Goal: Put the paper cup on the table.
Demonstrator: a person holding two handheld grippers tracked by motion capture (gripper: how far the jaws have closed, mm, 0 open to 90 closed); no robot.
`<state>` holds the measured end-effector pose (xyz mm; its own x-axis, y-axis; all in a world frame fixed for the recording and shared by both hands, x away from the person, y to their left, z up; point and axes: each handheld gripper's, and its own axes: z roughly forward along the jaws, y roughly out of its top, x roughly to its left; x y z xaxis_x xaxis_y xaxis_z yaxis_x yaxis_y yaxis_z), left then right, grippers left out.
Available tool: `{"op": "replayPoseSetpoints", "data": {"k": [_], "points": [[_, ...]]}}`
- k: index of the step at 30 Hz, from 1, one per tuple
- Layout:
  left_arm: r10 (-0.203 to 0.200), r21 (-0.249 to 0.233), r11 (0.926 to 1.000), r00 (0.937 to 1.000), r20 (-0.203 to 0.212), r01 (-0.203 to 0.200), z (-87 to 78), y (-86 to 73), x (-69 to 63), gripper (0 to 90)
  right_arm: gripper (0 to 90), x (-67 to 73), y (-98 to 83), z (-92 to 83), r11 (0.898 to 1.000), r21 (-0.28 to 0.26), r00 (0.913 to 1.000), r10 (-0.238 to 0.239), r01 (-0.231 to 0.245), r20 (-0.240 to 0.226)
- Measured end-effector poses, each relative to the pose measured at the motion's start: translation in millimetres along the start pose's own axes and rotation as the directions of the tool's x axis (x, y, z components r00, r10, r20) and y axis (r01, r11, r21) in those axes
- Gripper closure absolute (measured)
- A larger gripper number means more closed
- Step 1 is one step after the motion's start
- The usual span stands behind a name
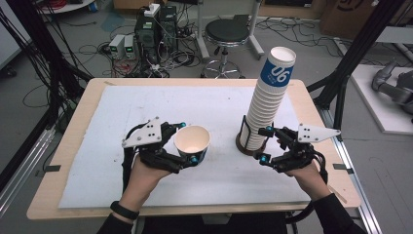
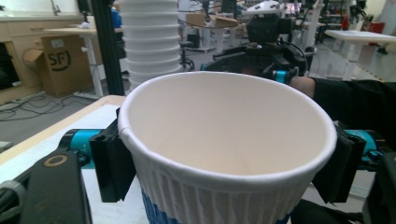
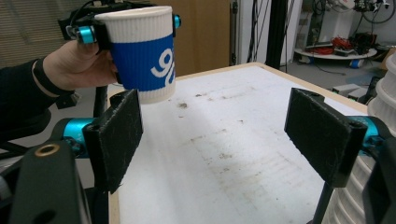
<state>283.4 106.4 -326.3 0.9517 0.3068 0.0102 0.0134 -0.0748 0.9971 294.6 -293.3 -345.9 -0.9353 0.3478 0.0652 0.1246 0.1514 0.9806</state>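
A white paper cup (image 1: 192,140) with a blue band and white numerals hangs upright a little above the white mat, mouth up and empty. My left gripper (image 1: 188,142) is shut on it, its black pads (image 2: 111,163) pressing both sides just under the rim. In the right gripper view the same cup (image 3: 142,51) floats above the table at the upper left. A tall stack of like cups (image 1: 265,97) stands in a dark holder (image 1: 243,146) right of centre. My right gripper (image 1: 264,145) stands open beside the stack's base, with only bare mat between its pads (image 3: 322,133).
The white mat (image 1: 160,105) covers most of the wooden table (image 1: 68,146). The stack (image 3: 378,140) sits close against my right gripper's right jaw. Beyond the table's far edge are a stool (image 1: 225,36), computers and cables on the floor.
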Motion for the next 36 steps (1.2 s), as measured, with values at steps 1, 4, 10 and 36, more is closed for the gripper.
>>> {"op": "replayPoseSetpoints", "data": {"k": [1,4,10,36], "points": [[0.004,0.001,1.0,1.0,-0.009,-0.004,-1.8,0.4,1.2,21.9,19.7,-0.4,0.0,-0.4,1.0,0.001,1.0,-0.004,0.004,0.004],[0.006,-0.002,1.0,0.9993,-0.038,-0.006,-7.3,0.3,5.4,21.9,19.7,-1.4,0.1,-0.3,1.0,-0.006,1.0,0.001,-0.001,0.007],[0.01,0.005,0.9999,0.9923,-0.123,-0.01,-21.1,-4.4,17.8,22.0,19.7,-2.3,-0.3,-0.7,1.0,0.001,0.9999,0.009,-0.009,0.009],[-0.021,-0.01,0.9998,0.9228,-0.385,0.019,-45.5,-34.0,64.9,21.8,19.8,-5.9,-4.5,-1.6,1.0,0.019,0.9989,0.024,-0.025,0.04]]}}
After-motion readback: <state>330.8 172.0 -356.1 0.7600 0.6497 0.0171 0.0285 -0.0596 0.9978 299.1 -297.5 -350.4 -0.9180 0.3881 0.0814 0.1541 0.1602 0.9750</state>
